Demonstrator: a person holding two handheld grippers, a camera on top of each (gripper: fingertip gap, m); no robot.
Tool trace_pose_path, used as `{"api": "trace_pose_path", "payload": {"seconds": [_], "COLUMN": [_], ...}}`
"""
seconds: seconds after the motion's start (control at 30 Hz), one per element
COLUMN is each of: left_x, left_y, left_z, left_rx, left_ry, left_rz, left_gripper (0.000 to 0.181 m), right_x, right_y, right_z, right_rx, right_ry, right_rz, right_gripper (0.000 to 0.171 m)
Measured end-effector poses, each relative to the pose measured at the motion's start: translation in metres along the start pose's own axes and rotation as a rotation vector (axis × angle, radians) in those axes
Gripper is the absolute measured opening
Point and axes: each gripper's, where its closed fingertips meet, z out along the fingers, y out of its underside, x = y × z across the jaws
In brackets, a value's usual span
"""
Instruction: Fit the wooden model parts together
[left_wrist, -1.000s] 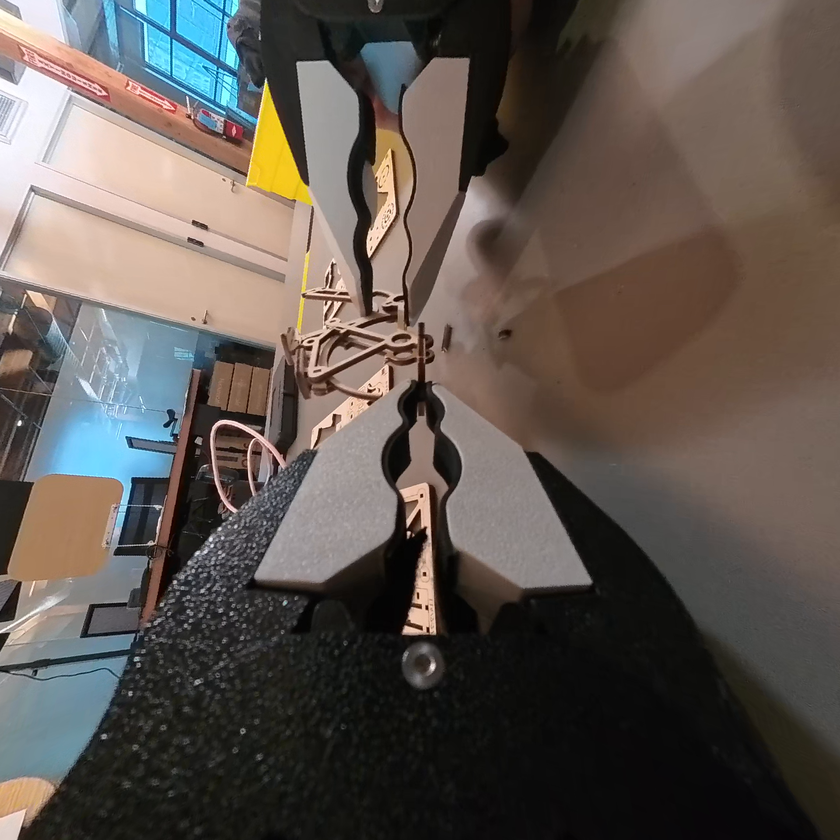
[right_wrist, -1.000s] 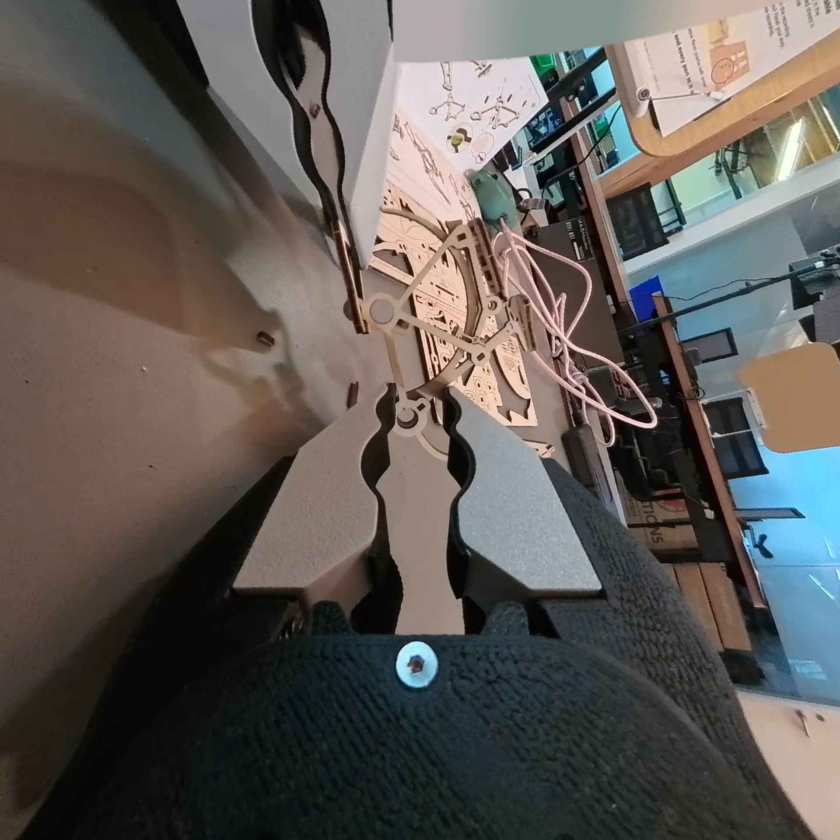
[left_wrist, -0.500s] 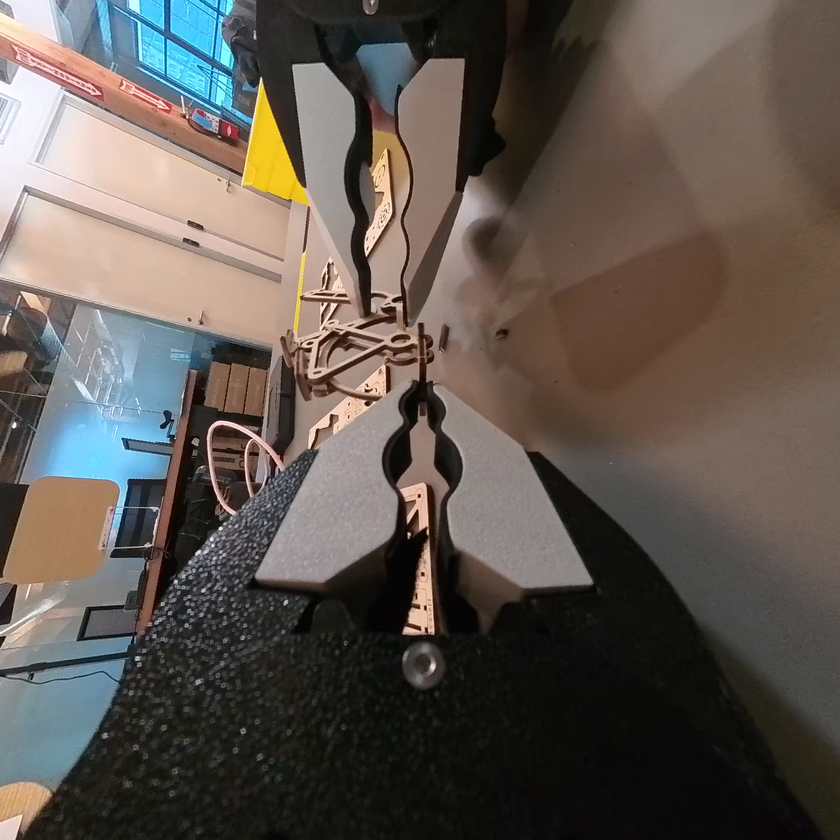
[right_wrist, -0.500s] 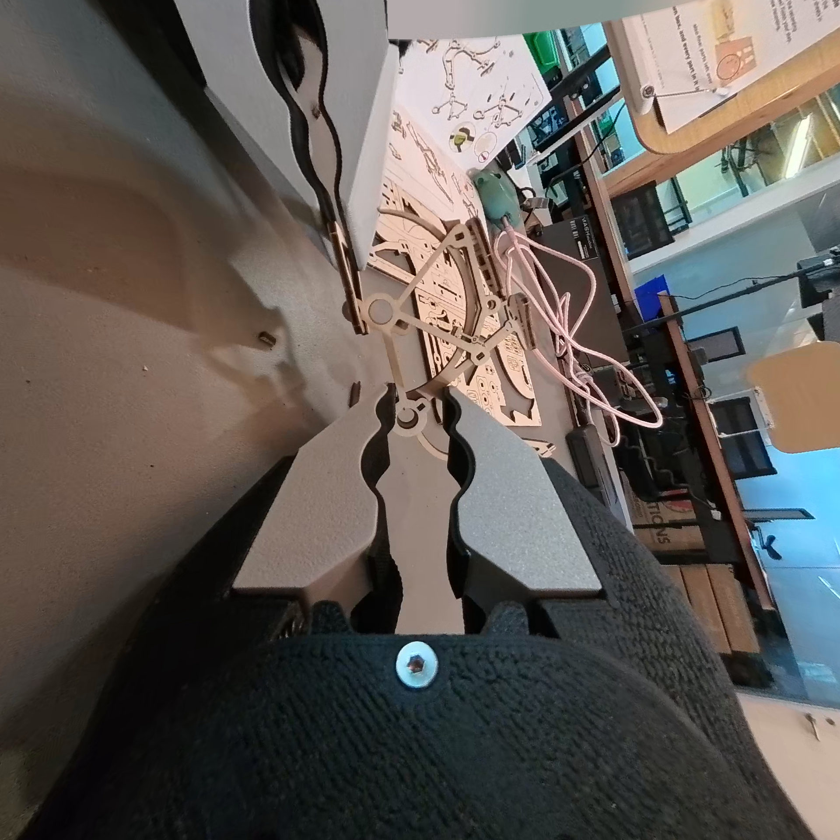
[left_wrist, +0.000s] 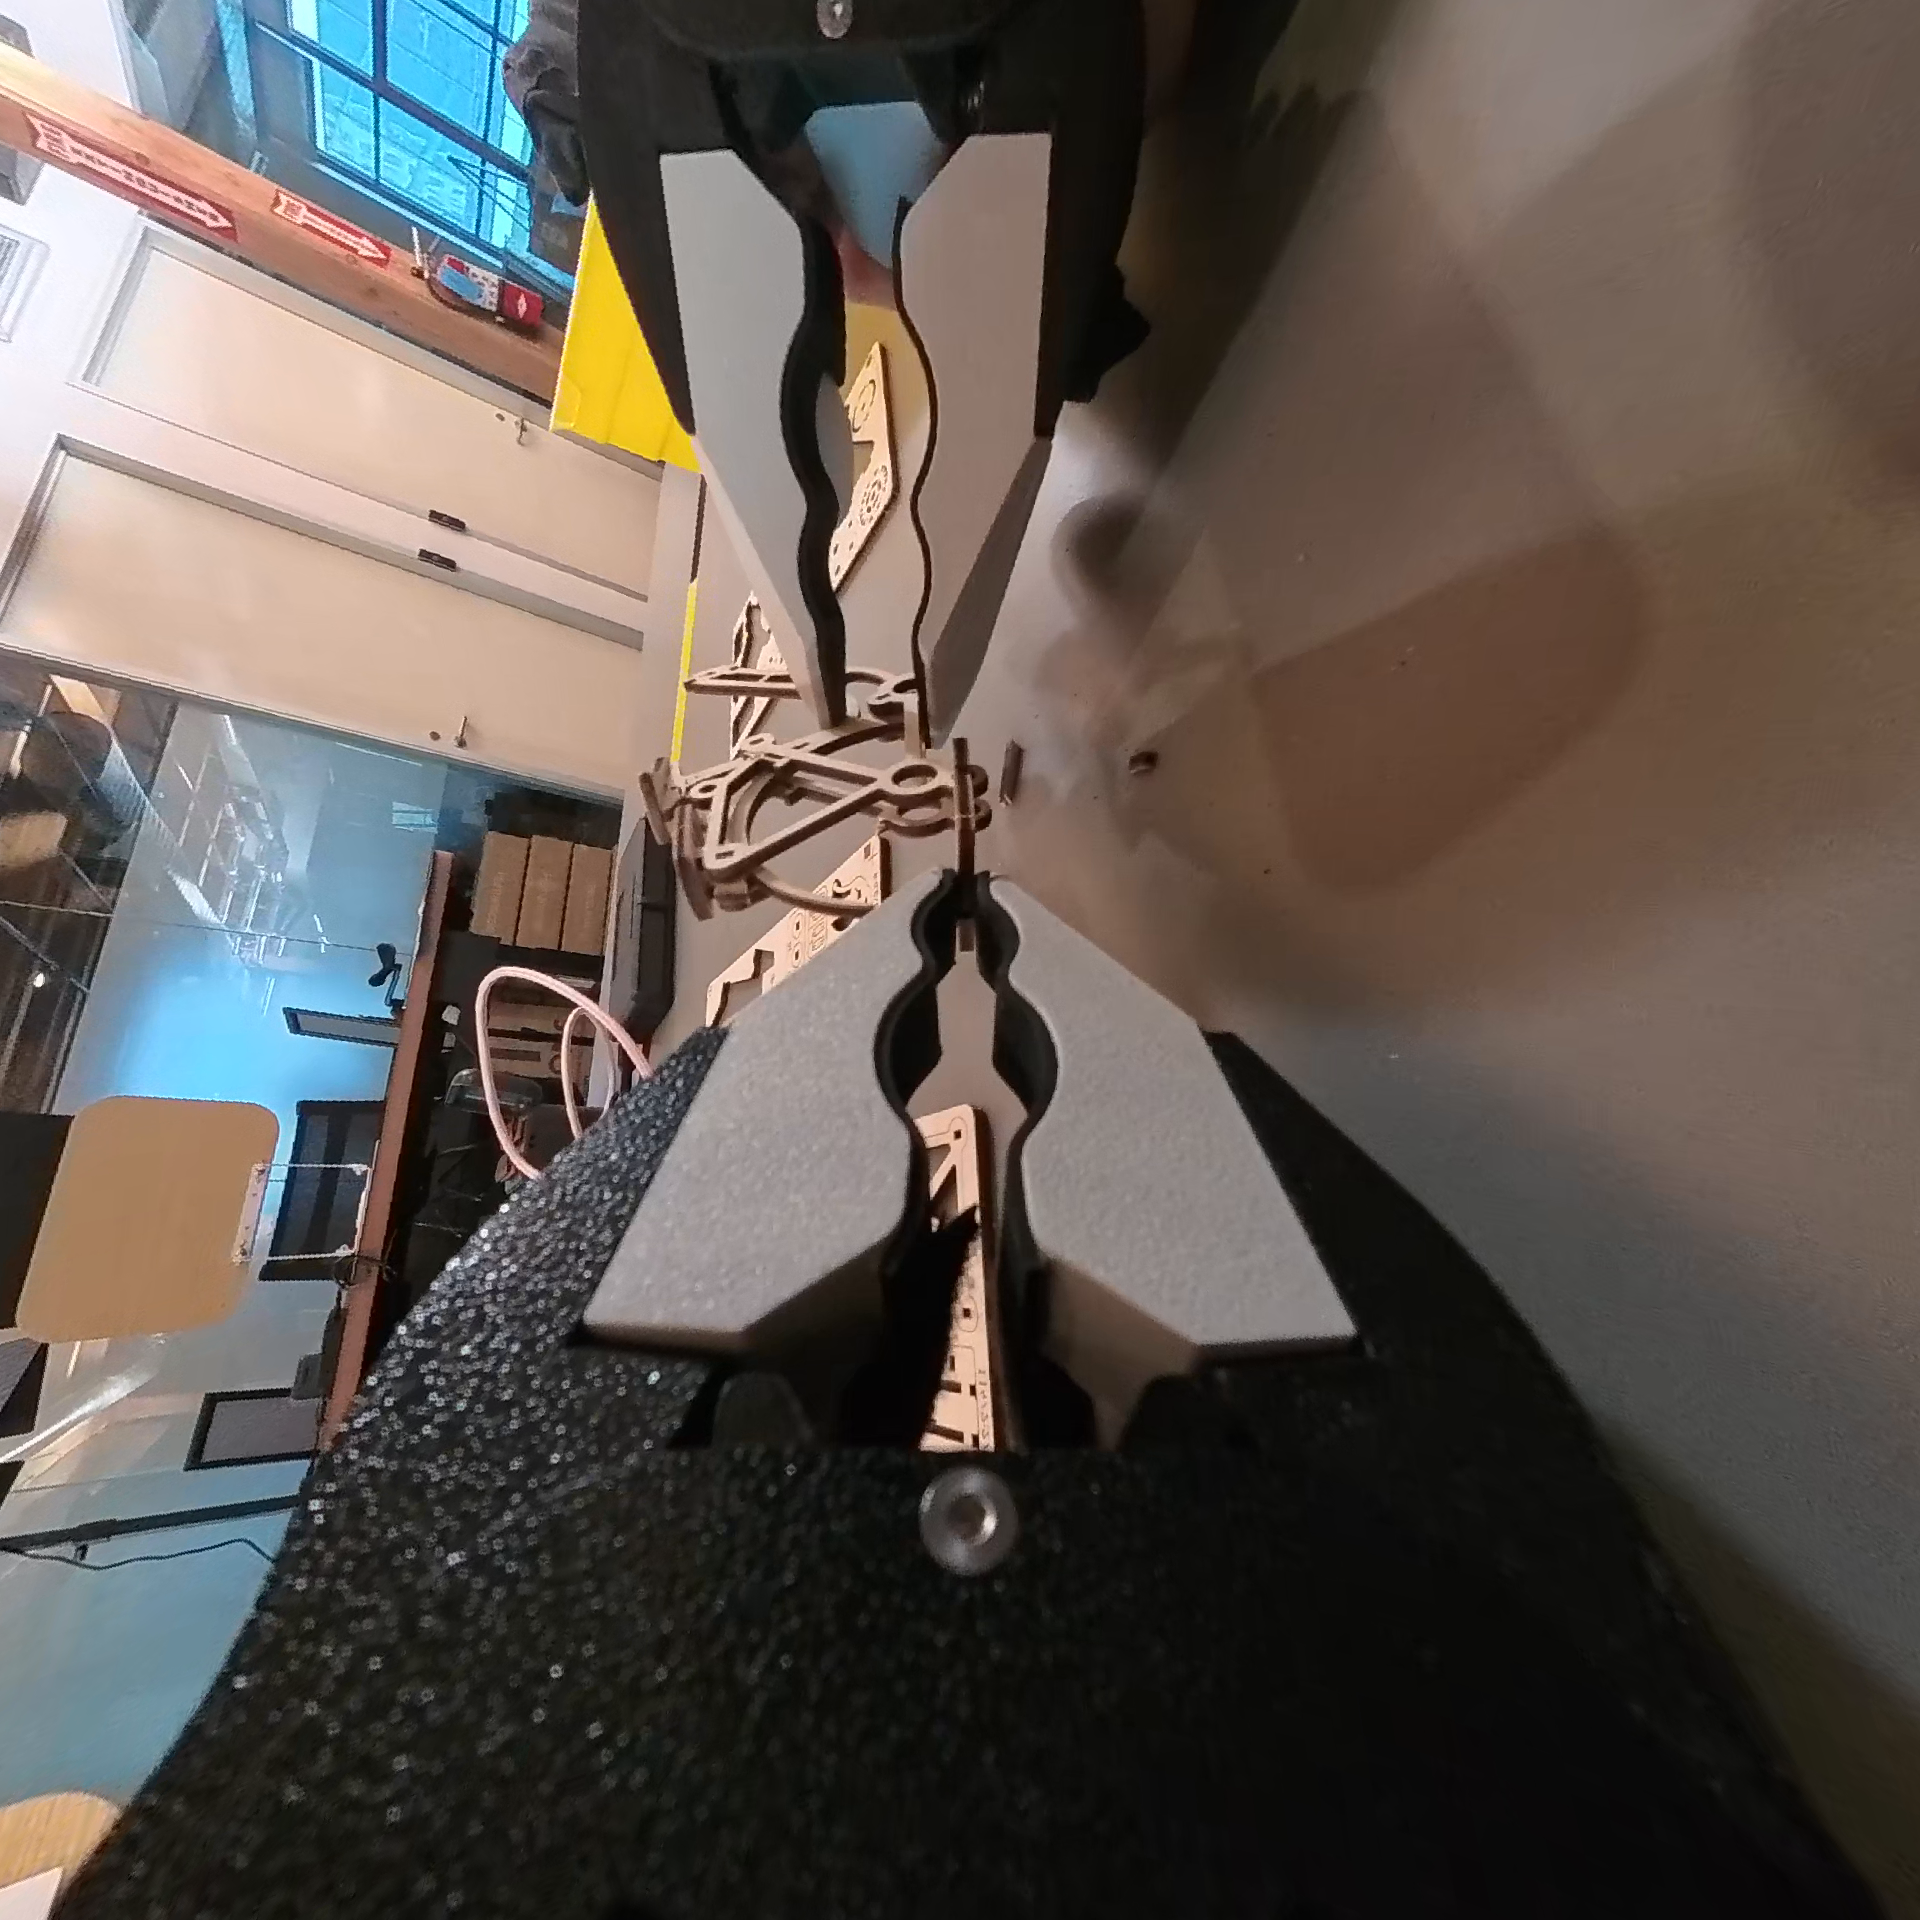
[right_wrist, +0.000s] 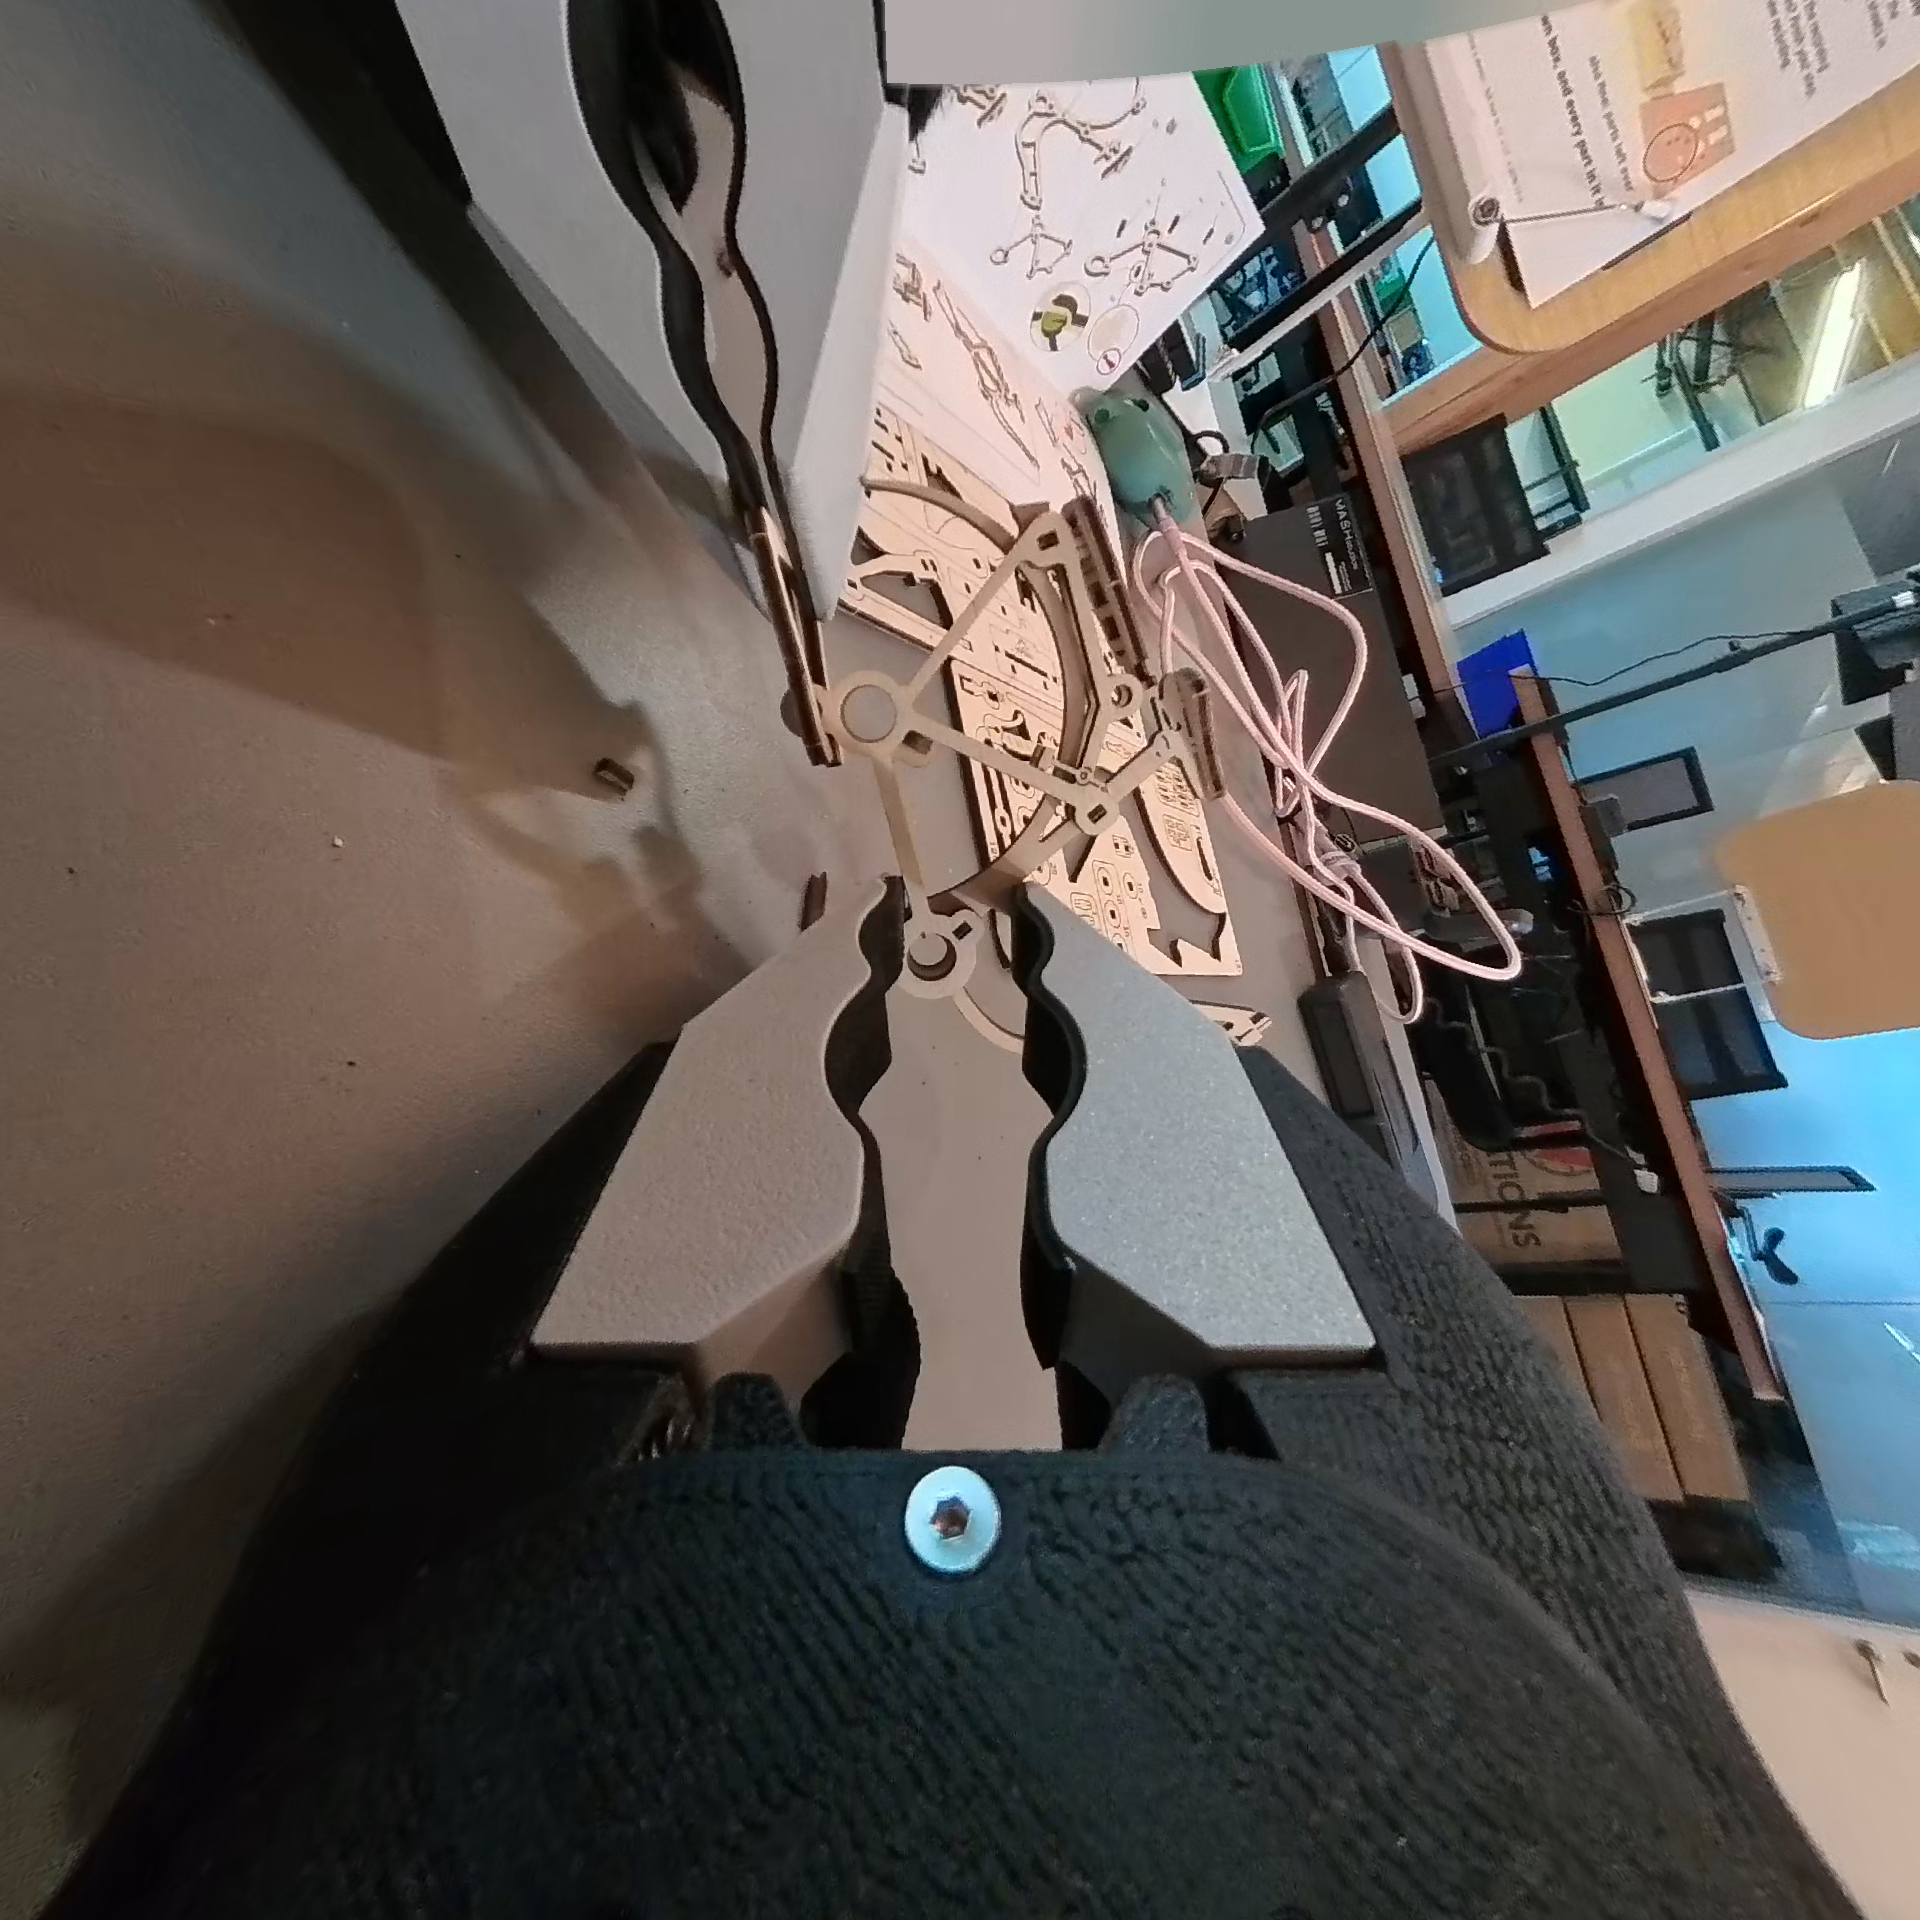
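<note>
In the right wrist view my right gripper (right_wrist: 956, 894) is shut on the round hub (right_wrist: 940, 951) of an openwork wooden frame (right_wrist: 1101, 592) and holds it above the grey table (right_wrist: 312, 987). My left gripper (right_wrist: 781, 540) comes in from the top, shut on a small flat wooden piece (right_wrist: 800, 665) whose end meets the frame's other ring hub. In the left wrist view my left gripper (left_wrist: 961, 883) pinches that piece (left_wrist: 964, 821) edge-on. The frame (left_wrist: 935, 816) sits just beyond it, with the right gripper (left_wrist: 878, 717) gripping from above.
Laser-cut wooden sheets (right_wrist: 1174, 894) and a printed instruction sheet (right_wrist: 1081, 197) lie on the table behind the frame. A pink cable (right_wrist: 1351, 831) and a teal object (right_wrist: 1132, 436) are at the table edge. Two small wooden pegs (right_wrist: 613, 774) lie loose on the table. About 5 centimetres separates my left fingertips from my right.
Both grippers keep their hold, and the flat piece stays against the frame's hub. The views have only shifted slightly.
</note>
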Motion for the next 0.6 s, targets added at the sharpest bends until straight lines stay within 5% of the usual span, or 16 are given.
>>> {"api": "trace_pose_path", "payload": {"seconds": [0.43,0.5,0.6], "left_x": [-0.005,-0.012,-0.033], "left_y": [0.006,0.007,-0.006], "left_z": [0.004,0.003,-0.004], "left_rx": [-0.021,-0.002,0.136], "left_ry": [-0.007,0.0,0.078], "left_rz": [-0.042,-0.179,-0.666], "left_gripper": [0.0,0.0,0.0], "right_x": [0.036,0.045,0.055], "right_y": [-0.004,0.003,0.003], "right_z": [-0.011,-0.013,-0.019], "right_rx": [0.061,0.048,0.063], "right_ry": [0.159,0.192,0.244], "right_rz": [0.13,0.172,0.175], "right_gripper": [0.019,0.019,0.019]}}
